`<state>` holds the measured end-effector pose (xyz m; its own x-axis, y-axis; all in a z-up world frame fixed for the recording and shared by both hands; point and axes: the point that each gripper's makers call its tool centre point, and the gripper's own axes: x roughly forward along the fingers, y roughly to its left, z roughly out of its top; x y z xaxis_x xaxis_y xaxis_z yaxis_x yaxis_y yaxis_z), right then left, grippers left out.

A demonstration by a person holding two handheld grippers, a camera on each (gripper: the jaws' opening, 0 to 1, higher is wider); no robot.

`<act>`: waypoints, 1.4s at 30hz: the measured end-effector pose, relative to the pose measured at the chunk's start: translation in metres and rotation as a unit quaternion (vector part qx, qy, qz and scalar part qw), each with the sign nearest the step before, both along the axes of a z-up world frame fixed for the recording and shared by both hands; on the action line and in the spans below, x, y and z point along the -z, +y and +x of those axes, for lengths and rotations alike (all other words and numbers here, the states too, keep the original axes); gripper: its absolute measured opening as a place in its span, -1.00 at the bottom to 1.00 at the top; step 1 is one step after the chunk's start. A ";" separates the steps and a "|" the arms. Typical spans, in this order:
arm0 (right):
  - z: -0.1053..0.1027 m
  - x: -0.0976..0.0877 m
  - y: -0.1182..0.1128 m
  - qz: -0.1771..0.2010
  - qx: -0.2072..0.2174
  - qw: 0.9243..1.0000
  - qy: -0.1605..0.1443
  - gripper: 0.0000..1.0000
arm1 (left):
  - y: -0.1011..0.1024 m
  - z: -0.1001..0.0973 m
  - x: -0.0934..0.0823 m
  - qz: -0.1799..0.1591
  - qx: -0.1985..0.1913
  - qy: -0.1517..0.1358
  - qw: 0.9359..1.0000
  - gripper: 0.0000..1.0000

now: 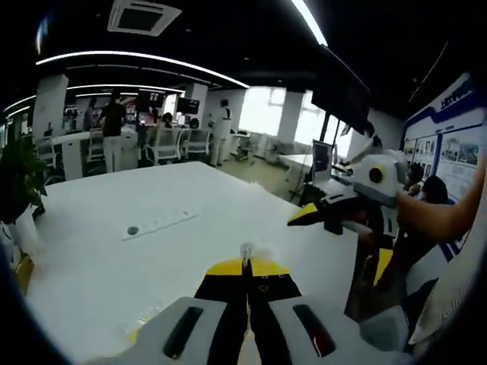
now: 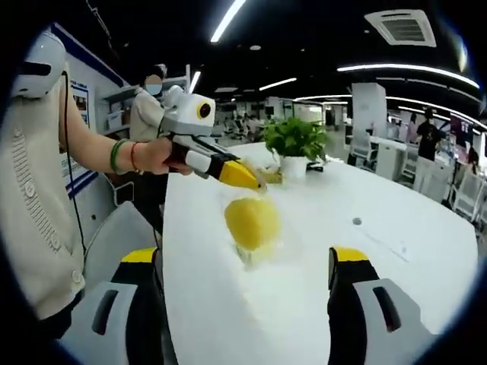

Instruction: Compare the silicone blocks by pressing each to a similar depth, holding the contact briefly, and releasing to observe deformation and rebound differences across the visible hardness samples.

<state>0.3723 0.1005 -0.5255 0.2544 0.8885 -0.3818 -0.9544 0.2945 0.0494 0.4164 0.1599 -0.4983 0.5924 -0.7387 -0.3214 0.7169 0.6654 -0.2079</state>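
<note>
A yellow block (image 2: 252,223) sits on the white table (image 2: 319,289), dead ahead at twelve o'clock between the right gripper's (image 2: 243,266) widely spread jaws. The left gripper (image 2: 251,181) comes in from ten o'clock, its yellow tips pressed together just beyond the block; a potted plant (image 2: 295,144) stands at one o'clock behind.

In the left gripper view the left gripper (image 1: 246,262) shows its jaws closed on nothing over the table (image 1: 99,258), with a grey strip (image 1: 161,224) at ten o'clock.

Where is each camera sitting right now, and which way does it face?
Left gripper view: rides the left gripper, jaws shut, facing along the white table toward the office; the right gripper and a forearm enter from the right.
Right gripper view: rides the right gripper, jaws open, facing a yellow block and a plant; the left gripper and hand enter from the left.
Shared: the table and each other's gripper.
</note>
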 end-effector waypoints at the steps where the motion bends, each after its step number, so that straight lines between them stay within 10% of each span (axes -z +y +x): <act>1: 0.002 0.001 0.002 -0.006 -0.004 1.000 -0.001 0.68 | -0.001 -0.001 -0.001 0.002 0.004 -0.001 1.000 -1.00; 24: 0.034 0.024 0.063 -0.064 -0.070 0.995 -0.006 0.47 | -0.023 -0.001 -0.023 -0.002 0.055 -0.020 0.998 -1.00; 42: 0.018 0.015 0.083 -0.032 -0.104 0.994 0.004 -0.31 | -0.030 -0.021 -0.043 -0.042 0.129 -0.016 0.991 -1.00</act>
<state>0.3905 0.1835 -0.5409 0.0644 0.8958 -0.4398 -0.9946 0.0937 0.0452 0.3949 0.1298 -0.4549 0.3893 -0.8903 -0.2364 0.8682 0.4404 -0.2287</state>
